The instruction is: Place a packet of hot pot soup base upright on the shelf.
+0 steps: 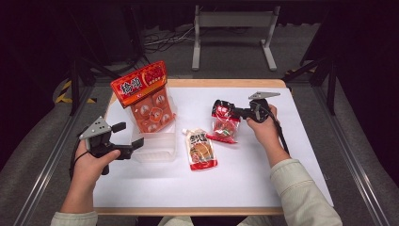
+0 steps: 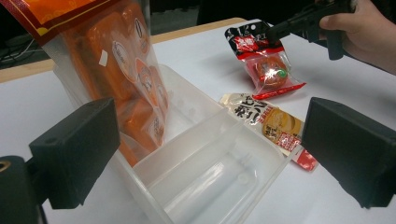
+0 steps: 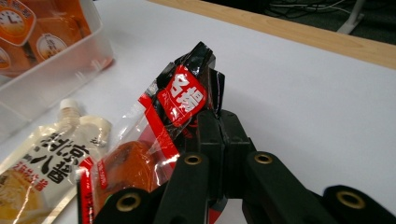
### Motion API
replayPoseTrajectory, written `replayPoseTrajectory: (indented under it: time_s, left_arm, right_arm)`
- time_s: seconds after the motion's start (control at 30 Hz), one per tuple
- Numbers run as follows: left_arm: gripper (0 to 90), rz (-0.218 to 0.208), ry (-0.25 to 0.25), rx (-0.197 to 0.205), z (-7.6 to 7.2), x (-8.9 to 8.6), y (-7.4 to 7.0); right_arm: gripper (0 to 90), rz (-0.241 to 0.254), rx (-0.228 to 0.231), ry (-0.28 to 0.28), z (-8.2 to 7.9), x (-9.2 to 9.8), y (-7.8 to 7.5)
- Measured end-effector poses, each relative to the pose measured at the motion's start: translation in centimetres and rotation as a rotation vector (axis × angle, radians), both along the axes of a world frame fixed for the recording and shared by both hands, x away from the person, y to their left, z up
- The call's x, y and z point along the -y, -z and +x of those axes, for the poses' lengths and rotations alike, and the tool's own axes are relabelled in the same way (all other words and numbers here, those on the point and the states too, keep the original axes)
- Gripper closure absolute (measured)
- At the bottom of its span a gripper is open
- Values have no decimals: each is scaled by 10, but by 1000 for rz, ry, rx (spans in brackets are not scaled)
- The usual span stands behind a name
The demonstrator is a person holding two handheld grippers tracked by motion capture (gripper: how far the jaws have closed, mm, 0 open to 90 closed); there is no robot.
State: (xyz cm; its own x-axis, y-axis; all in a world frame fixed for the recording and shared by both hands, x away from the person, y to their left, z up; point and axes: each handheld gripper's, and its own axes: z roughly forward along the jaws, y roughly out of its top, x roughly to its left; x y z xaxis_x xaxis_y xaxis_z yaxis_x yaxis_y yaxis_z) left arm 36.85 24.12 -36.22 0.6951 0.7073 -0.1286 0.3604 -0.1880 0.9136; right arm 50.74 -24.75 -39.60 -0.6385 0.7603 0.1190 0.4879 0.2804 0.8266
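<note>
A white table [image 1: 244, 174] with a wooden edge is seen in a dark room with a grey floor [image 1: 37, 155]. A small red packet [image 1: 225, 123] is pinched at its black top by the right gripper [image 1: 236, 112], whose jaws are closed tight on it. The left gripper [image 1: 135, 145] is held wide open just beside a clear box [image 1: 157, 149]. A big orange bag [image 1: 146, 101] stands in the box. A sauce pouch [image 1: 201, 149] lies flat between box and packet.
</note>
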Motion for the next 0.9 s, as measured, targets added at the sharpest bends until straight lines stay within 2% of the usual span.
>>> replayPoseTrajectory:
  time_s: [0.33, 0.9]
  left_arm:
    - [53, 2, 1, 1, 0, -1, 0]
    - [54, 2, 2, 6, -2, -4, -1]
  right_arm:
    - [900, 32, 59, -47, -16, 1, -22]
    - [900, 38, 135, -121, -32, 2, -44]
